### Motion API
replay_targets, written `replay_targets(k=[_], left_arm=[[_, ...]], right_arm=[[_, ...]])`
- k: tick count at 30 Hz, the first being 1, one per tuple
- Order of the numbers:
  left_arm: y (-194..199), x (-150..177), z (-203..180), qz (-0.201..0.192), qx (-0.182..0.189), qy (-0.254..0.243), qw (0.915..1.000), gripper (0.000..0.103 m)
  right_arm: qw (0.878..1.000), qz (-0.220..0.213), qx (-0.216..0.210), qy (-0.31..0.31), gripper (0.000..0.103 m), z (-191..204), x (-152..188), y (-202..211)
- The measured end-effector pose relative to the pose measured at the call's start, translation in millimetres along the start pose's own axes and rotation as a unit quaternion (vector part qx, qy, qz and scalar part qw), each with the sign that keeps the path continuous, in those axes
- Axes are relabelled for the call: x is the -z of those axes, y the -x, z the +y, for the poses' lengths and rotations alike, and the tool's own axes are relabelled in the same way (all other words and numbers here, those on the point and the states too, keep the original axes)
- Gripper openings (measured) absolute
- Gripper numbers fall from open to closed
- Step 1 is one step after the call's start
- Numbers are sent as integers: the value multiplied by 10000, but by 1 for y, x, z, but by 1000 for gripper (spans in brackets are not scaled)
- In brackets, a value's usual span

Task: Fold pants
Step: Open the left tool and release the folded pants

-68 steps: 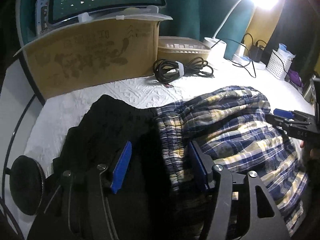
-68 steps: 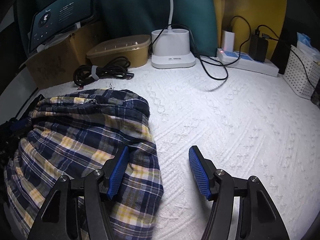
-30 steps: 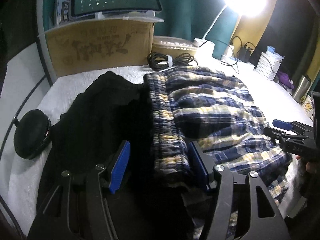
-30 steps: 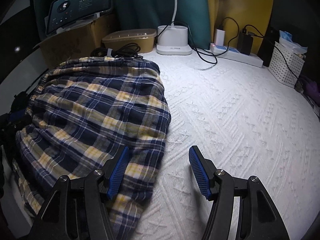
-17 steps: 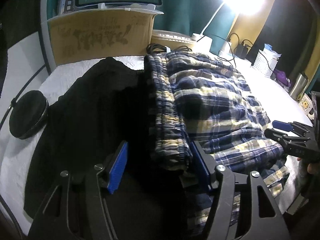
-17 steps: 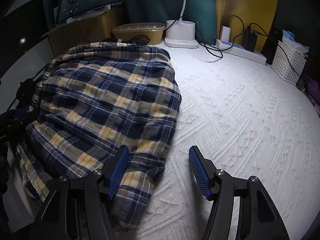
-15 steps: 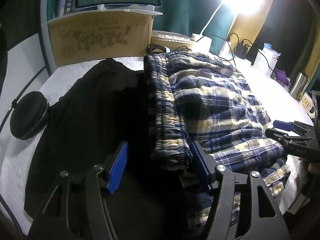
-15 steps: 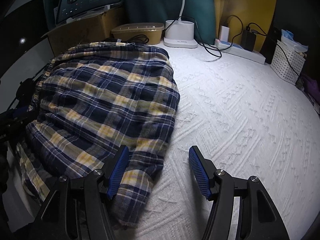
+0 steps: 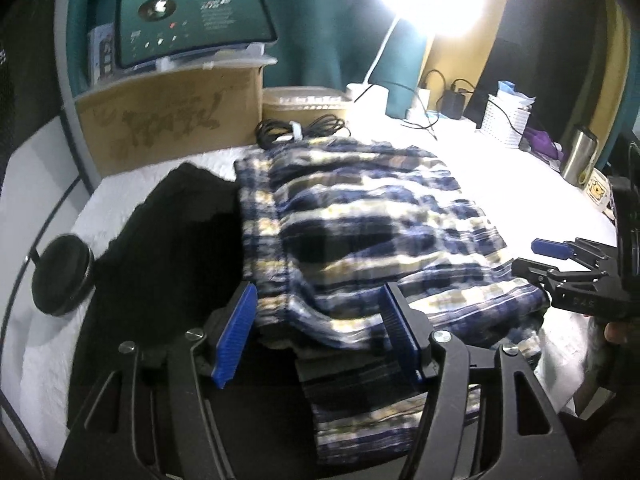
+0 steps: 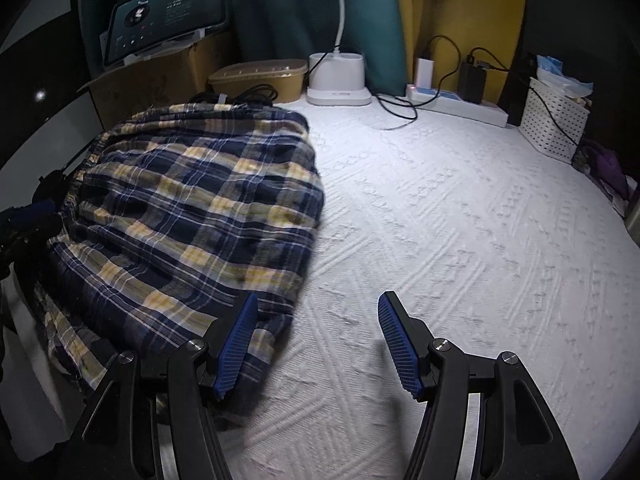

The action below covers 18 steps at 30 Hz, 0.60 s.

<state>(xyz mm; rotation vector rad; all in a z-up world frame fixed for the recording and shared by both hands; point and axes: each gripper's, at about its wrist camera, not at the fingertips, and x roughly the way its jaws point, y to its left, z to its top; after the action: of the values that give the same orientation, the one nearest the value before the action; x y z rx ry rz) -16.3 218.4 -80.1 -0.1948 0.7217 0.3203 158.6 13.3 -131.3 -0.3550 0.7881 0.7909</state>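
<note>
The blue, yellow and white plaid pants (image 9: pixel 360 232) lie spread on the white textured cover, also in the right wrist view (image 10: pixel 192 208). Their elastic waistband runs along the left side, and the near part hangs over the front edge. My left gripper (image 9: pixel 316 336) is open, its blue pads either side of the waistband's near end, touching nothing that I can tell. My right gripper (image 10: pixel 316 344) is open and empty over the pants' near right corner; it also shows in the left wrist view (image 9: pixel 560 260).
A black garment (image 9: pixel 172 256) lies left of the pants, with a round black case (image 9: pixel 62 276) beside it. At the back stand a cardboard box (image 9: pixel 172 120), a coiled cable (image 9: pixel 300 130), a lamp base (image 10: pixel 338 80), a power strip (image 10: pixel 456 102) and a white basket (image 10: pixel 556 116).
The pants were pulled toward the front edge and spread flatter. In the last half second both grippers drew back slightly; both jaws stayed open.
</note>
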Motion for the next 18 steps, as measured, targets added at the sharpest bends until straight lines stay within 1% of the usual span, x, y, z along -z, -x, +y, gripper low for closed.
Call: replay_targets(k=[6,12,18], left_arm=[[4,-11,-17,-56,-11,-178,9998,64],[-5,-13,-37,114,53,-306,9995,64],[-7,-18,-65,134,146,-549,9983,64]], right_arm=[[9998,-101,63,-189,65,-21,3,10],[9992,-169,101,-343,65,-41,9,20],[9982,-210,206,-518,65,-66,19,31]])
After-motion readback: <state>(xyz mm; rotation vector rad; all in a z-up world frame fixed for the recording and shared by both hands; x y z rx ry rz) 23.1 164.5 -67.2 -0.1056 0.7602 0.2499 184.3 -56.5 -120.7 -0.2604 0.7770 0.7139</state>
